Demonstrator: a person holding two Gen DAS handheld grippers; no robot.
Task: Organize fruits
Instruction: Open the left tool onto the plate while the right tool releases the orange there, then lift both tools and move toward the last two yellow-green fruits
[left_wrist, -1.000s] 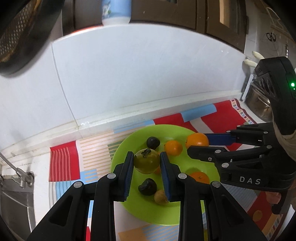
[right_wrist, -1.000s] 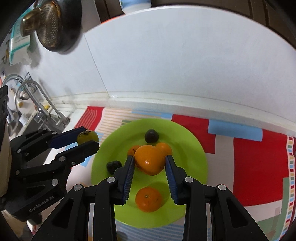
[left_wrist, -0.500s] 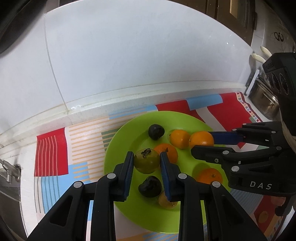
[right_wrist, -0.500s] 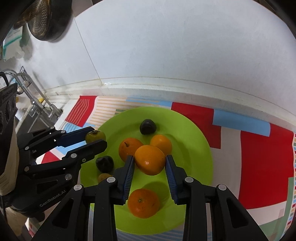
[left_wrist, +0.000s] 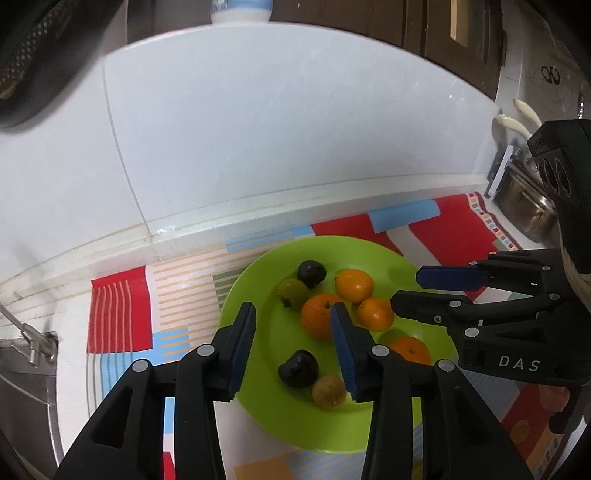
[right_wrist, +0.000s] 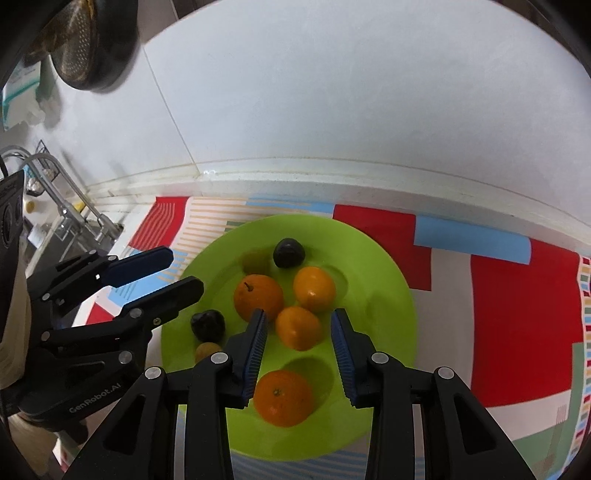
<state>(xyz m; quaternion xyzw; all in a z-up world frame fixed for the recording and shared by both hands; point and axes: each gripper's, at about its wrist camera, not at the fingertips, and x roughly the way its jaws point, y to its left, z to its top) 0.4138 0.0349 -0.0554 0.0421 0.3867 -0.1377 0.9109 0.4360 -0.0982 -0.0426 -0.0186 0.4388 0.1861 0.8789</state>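
Hovering over green plate (right_wrist: 399, 295), both claws apart, empty. Right gripper (right_wrist: 298, 338) straddles orange (right_wrist: 298, 328), round, no long axis, amid cluster mid-plate. Left gripper (left_wrist: 291, 341) above plate's left; dark plum (left_wrist: 298, 369) just near side, nearer left claw.

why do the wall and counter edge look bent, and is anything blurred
Left wrist view: fisheye bows the counter edge; dark vignette in the corners. Right wrist view: same bowing; the green plate and oranges look soft, the sieve at upper left smeared.
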